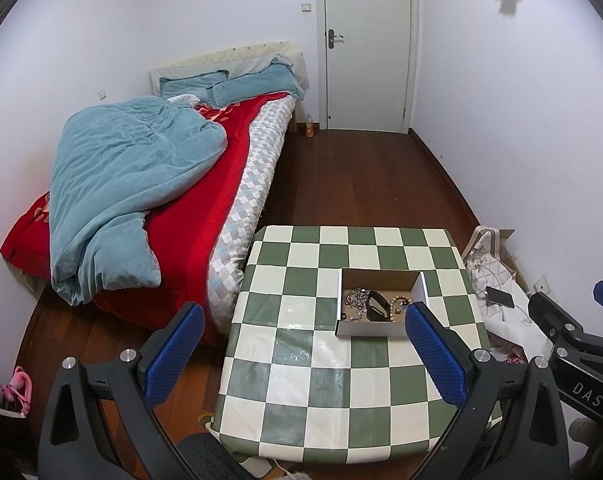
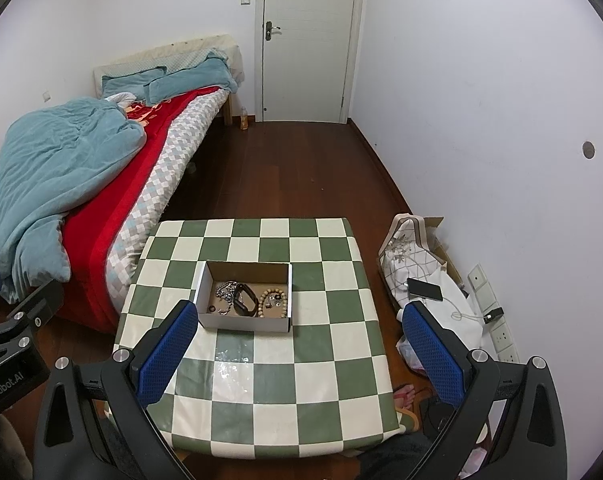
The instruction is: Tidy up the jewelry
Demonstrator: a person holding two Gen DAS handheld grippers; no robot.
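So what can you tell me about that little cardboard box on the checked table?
The cardboard box is shallow and open-topped, white outside and brown inside. It sits flat on the green-and-cream checked table. Inside lie a silvery chain, a black band and a wooden bead bracelet. Neither pair of tongs touches it.

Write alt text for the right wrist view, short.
An open cardboard box holding a silver chain, a black band and a wooden bead bracelet sits on a green-and-white checkered table. The right gripper hovers above the near edge, jaws wide open and empty. A bed stands left.
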